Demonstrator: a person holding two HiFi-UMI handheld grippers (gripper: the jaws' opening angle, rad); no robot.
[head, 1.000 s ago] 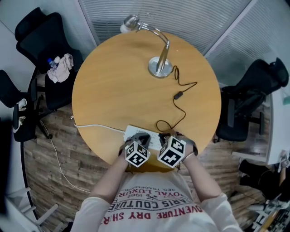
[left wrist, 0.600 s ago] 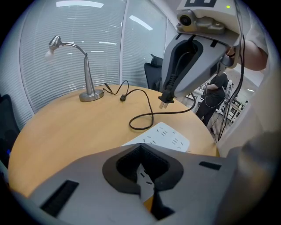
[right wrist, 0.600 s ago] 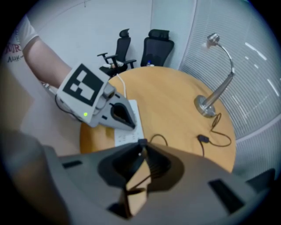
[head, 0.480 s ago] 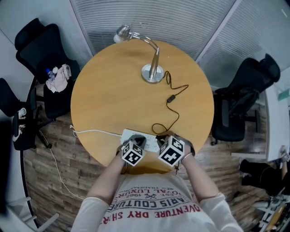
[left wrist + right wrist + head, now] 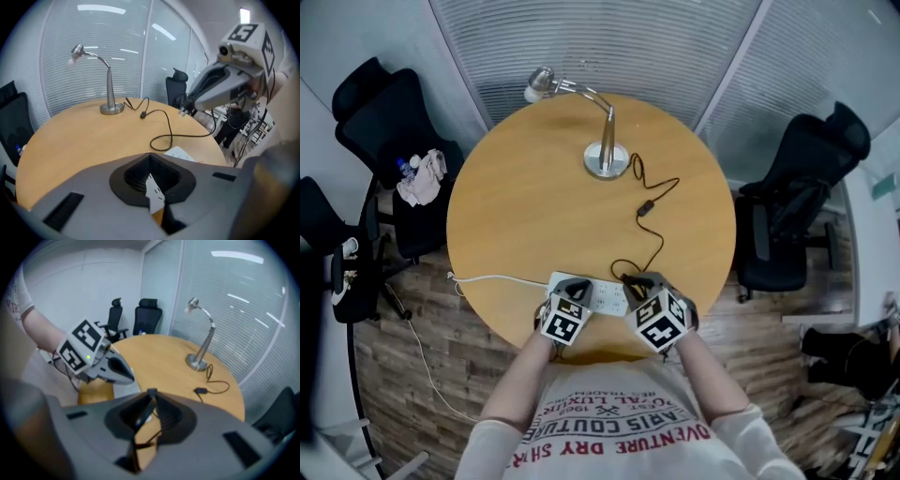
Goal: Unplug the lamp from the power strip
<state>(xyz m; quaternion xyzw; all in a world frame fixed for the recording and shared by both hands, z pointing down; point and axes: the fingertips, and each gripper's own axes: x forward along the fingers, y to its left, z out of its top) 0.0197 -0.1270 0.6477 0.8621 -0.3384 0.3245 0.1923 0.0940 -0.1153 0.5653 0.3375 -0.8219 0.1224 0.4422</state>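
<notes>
Black two-pin plug [image 5: 188, 108] is already out of the long white power strip [image 5: 602, 294]. In the left gripper view it hangs clear of the table at the right of the frame, with what look like its pins bare. It is pinched in the tips of the right gripper [image 5: 151, 397], whose jaws stand narrow around it. Its thin black cord with an inline switch [image 5: 645, 208] trails up the round wooden table [image 5: 525, 197] to the silver gooseneck desk lamp [image 5: 607, 155] at top centre of the head view. The strip lies at the table's lower edge under the left gripper [image 5: 150, 160]. That gripper's jaws are drawn together, and white casing shows in the slit behind the tips; nothing looks clamped. The unplugging itself seems done, and what remains is probably setting the plug down and letting go.
</notes>
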